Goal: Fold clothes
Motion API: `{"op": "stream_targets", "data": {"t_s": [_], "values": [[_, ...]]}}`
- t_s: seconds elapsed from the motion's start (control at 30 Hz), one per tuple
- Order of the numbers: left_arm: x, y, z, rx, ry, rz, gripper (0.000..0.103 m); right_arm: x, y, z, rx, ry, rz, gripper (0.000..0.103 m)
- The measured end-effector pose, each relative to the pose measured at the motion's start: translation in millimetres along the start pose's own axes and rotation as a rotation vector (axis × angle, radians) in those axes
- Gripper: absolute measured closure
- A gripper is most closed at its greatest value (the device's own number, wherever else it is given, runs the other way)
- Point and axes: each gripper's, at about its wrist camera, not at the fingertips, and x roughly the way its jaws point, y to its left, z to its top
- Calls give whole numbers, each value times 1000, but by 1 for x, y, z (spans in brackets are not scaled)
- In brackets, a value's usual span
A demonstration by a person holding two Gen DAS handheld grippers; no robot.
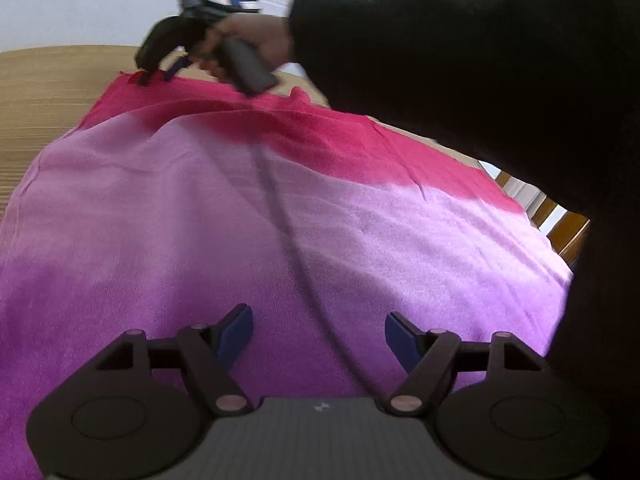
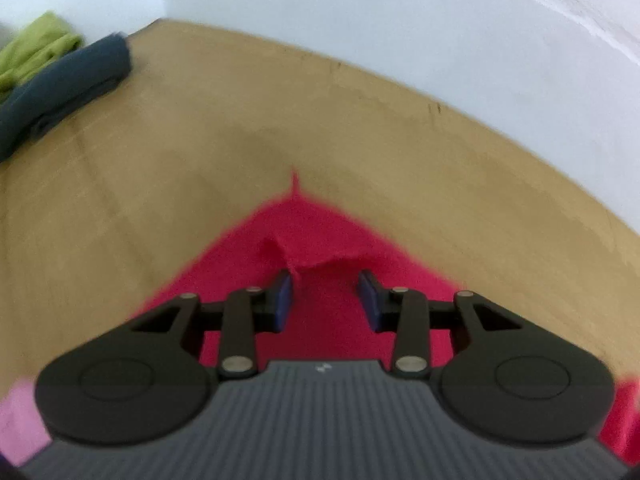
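Left wrist view: left gripper [image 1: 319,338] at 6 o'clock, jaws spread wide, nothing between the blue pads [image 1: 236,336], hovering over the purple end of the towel [image 1: 224,208]. Towel fills most of the frame, purple near, pink in the middle, red band toward 12 o'clock, spread flat on the wood table [image 1: 44,92]. A long crease runs from center down toward 6. Right gripper [image 1: 160,68] at 11 o'clock, tips down on the red far corner, blurred; can't tell its opening from here. Hand [image 1: 256,38] on its handle, black sleeve [image 1: 480,80] filling 1 to 4 o'clock.

Right wrist view: right gripper [image 2: 325,296] at 6 o'clock, jaws partly open, a small raised fold of the red towel corner [image 2: 316,236] sits between the pads, not clamped. Corner points to 12 o'clock on the table [image 2: 200,140]. Dark cloth [image 2: 60,92] and green cloth [image 2: 32,50] piled at 10 o'clock, well apart. White wall [image 2: 400,20] behind.
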Motion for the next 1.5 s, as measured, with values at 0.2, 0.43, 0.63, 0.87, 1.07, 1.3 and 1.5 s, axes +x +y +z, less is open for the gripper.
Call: {"op": "stream_targets", "data": {"t_s": [0.2, 0.43, 0.63, 0.87, 1.07, 1.3, 1.5], "values": [[2, 8, 8, -75, 22, -32, 28, 30, 18, 29, -18, -81, -75, 64], [-22, 36, 47, -99, 5, 43, 30, -101, -8, -24, 47, -163, 81, 59], [-10, 68, 138, 112, -63, 235, 27, -218, -38, -157, 297, -121, 46, 50], [88, 138, 239, 205, 61, 420, 27, -269, -26, -287, 455, -56, -60, 48], [157, 183, 280, 212, 164, 494, 27, -276, -2, -333, 428, -151, -171, 50], [175, 201, 291, 129, 140, 450, 16, -278, 16, -334, 376, -151, -261, 48], [186, 179, 287, 233, 101, 603, 97, -278, 23, -334, 360, -158, -295, 47]]}}
